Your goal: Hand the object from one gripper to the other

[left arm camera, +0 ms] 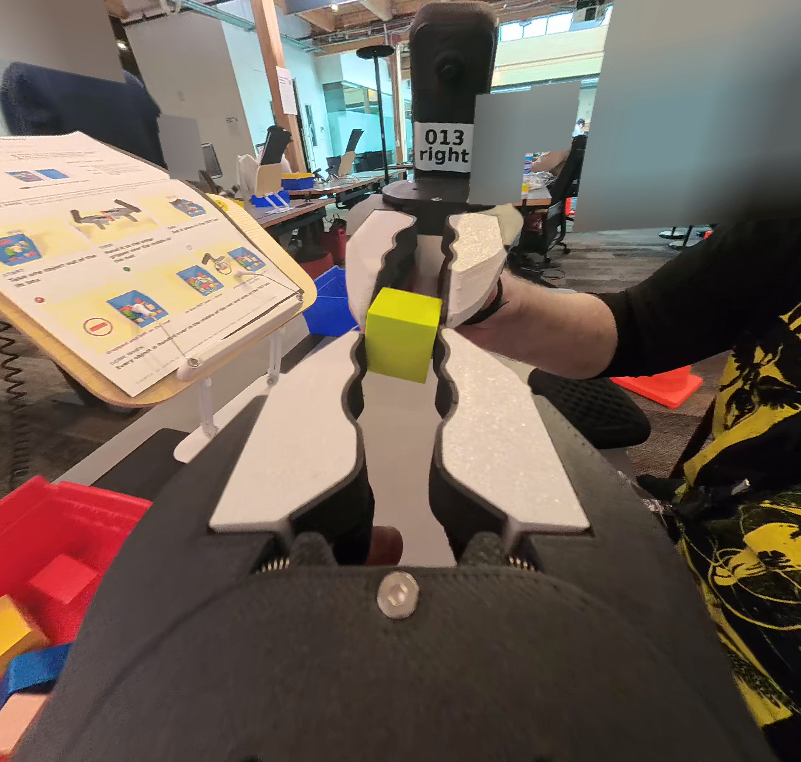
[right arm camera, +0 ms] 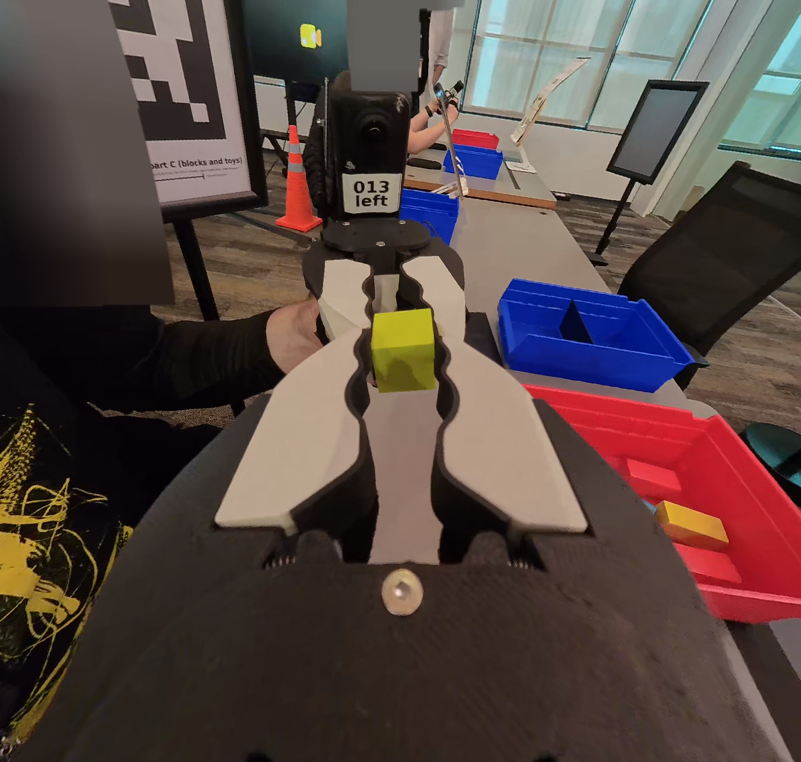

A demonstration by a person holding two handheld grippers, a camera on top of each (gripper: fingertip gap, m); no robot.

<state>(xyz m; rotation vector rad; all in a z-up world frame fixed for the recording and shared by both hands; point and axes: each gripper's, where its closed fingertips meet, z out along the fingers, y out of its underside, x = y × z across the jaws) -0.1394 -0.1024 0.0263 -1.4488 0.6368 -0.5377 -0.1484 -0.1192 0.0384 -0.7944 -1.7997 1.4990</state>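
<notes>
Each gripper carries a white sticker with black print on its camera post, a printed instruction sheet (left arm camera: 130, 260) sits on a tilted stand at ten o'clock of the left gripper (left arm camera: 398, 342), and a framed poster (right arm camera: 173, 91) with a black-and-white marker and a caption line stands at eleven o'clock of the right gripper (right arm camera: 403, 351). The yellow-green cube (left arm camera: 401, 338) hangs in mid-air between the two, faces roughly square to both, with no long axis. Both pairs of jaws are clenched on it, tip to tip. A blue bin (right arm camera: 585, 338) lies at two o'clock, a red bin (right arm camera: 693, 503) at four.
</notes>
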